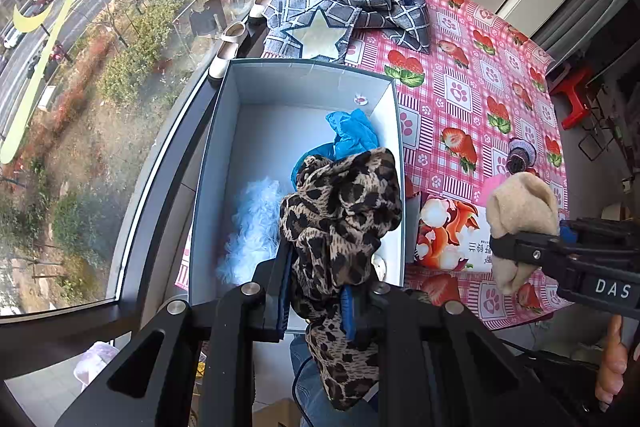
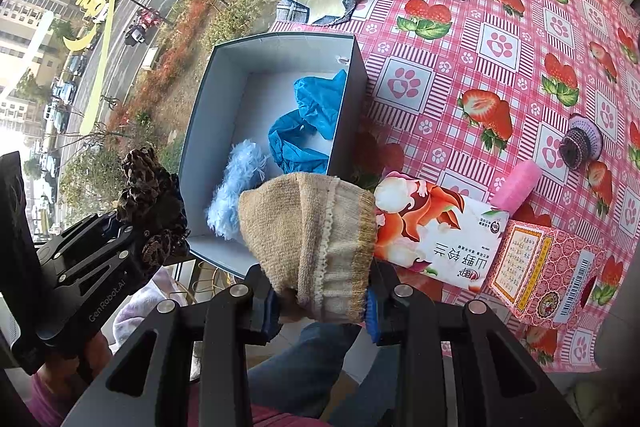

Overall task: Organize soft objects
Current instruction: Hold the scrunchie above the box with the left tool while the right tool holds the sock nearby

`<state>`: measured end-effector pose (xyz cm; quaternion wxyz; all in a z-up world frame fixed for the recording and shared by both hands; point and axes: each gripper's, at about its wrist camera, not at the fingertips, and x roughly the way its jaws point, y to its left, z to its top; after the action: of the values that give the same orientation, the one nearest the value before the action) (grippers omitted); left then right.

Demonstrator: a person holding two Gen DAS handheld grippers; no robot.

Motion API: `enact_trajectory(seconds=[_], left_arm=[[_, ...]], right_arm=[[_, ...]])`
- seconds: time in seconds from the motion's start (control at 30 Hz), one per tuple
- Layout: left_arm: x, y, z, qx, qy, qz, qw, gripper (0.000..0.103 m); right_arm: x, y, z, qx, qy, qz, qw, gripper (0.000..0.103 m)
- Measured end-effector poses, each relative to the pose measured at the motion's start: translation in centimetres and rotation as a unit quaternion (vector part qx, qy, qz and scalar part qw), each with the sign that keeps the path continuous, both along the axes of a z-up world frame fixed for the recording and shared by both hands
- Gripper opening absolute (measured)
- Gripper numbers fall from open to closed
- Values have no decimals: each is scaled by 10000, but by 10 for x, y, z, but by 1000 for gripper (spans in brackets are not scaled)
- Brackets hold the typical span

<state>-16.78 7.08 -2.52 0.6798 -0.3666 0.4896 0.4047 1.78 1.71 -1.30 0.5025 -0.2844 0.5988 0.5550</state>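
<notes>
A: Nearest, what do the 2 grippers hold?
B: Left gripper (image 1: pixel 316 291) fingers clench a leopard-print scarf (image 1: pixel 340 211), hanging lengthwise over the box's near end. Right gripper (image 2: pixel 320 301) fingers grasp a beige sock (image 2: pixel 312 231), bunched, cuff toward the camera.
A: And the box (image 2: pixel 352 67)?
B: On the table (image 2: pixel 500 39), holding a fluffy pale-blue piece (image 2: pixel 236 183) and crumpled blue cloth (image 2: pixel 308 119).

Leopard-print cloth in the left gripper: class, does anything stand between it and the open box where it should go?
Nothing visible does. The leopard-print cloth, clamped in the left gripper, hangs at the near end of the open box, whose top is uncovered.
</notes>
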Motion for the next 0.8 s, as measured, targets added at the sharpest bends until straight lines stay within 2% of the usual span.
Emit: enact_trajectory(seconds=[0.8], left_arm=[[2, -7, -6, -34, 15, -13, 10000, 22]], right_arm=[[-1, 0, -3, -46, 15, -17, 10000, 33]])
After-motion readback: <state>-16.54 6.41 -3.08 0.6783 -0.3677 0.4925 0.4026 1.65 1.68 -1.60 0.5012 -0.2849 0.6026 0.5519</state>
